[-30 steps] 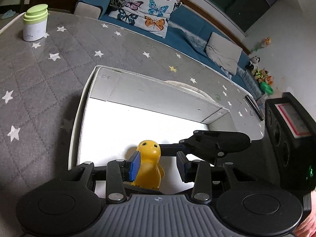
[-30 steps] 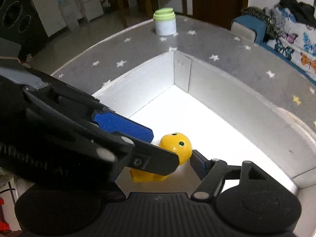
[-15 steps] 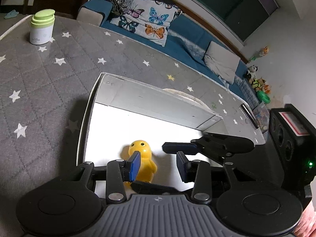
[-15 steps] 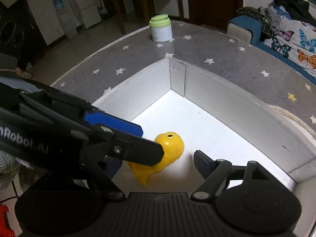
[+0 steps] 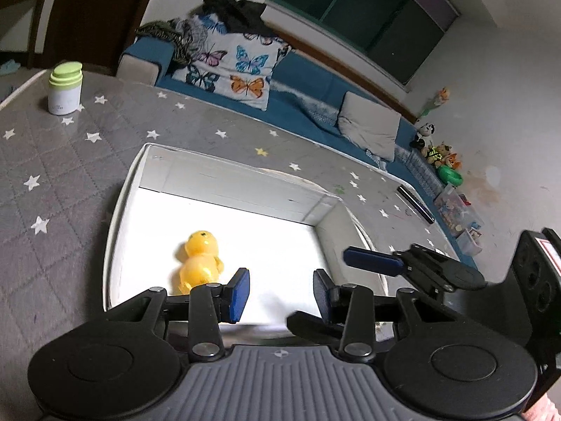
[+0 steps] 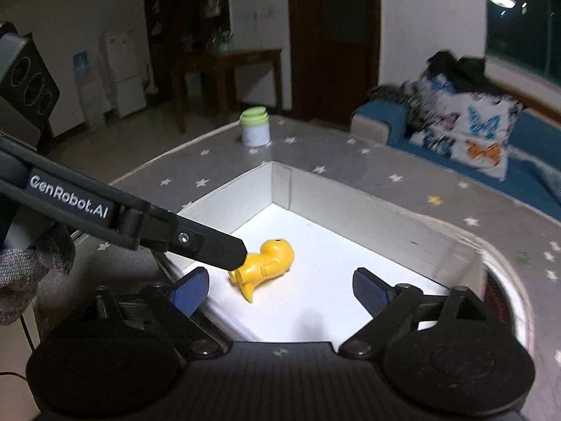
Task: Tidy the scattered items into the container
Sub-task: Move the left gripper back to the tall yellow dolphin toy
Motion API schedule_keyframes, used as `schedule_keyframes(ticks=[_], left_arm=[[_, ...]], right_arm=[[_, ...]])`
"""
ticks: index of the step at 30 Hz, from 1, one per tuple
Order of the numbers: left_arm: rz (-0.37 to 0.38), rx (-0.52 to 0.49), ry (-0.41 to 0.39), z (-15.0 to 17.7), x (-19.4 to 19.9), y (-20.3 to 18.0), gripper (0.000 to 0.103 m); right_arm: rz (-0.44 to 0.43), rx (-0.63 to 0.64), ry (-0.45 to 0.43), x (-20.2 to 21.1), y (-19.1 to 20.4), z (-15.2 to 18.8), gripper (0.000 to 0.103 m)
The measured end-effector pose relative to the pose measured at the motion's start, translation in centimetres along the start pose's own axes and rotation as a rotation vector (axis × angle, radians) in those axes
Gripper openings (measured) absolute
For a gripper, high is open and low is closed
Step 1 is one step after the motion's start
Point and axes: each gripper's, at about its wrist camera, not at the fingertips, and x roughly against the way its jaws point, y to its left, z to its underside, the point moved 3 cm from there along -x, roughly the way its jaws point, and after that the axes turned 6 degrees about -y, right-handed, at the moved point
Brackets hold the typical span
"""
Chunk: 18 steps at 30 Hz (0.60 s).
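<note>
I see the yellow duck toy (image 6: 264,263) lying on its side on the white floor of the box (image 6: 350,193), toward the box's near-left part. Nothing holds it.

My right tongs (image 6: 280,289) stand wide open above the near edge of the box; their jaws have just been opening, and the toy lies beyond and between their blue pads (image 6: 191,291), touched by neither. My left tongs (image 5: 280,294) are also open, with bare white box floor showing in the gap. In the left wrist view the toy (image 5: 200,263) sits just left of the left pad, apart from it. One black finger of the left tongs reaches in from the left in the right wrist view, and its tip overlaps the toy's tail end there; I cannot tell if it touches.

The box rests on a grey tabletop (image 5: 63,182) printed with white stars. A white jar with a pale green lid (image 5: 65,87) stands upright at the far-left end of the tabletop, well apart from the box. Beyond the tabletop is a blue sofa (image 5: 308,84) with a butterfly-print cushion (image 5: 231,70).
</note>
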Motion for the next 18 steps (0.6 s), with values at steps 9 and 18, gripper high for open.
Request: schedule_keyframes(ticks=[9,18], left_arm=[[0.018,-0.044,-0.03,4.5,1.7,-2.9,0.042],[0.074,-0.053,0.041,7.6,0.0,-5.4,0.042]], right_arm=[[0.106,0.021,-0.09,6.3,1.0,4.8,0.098],[0.167,-0.014,-0.061,8.0,0.8,9.8,0.098]])
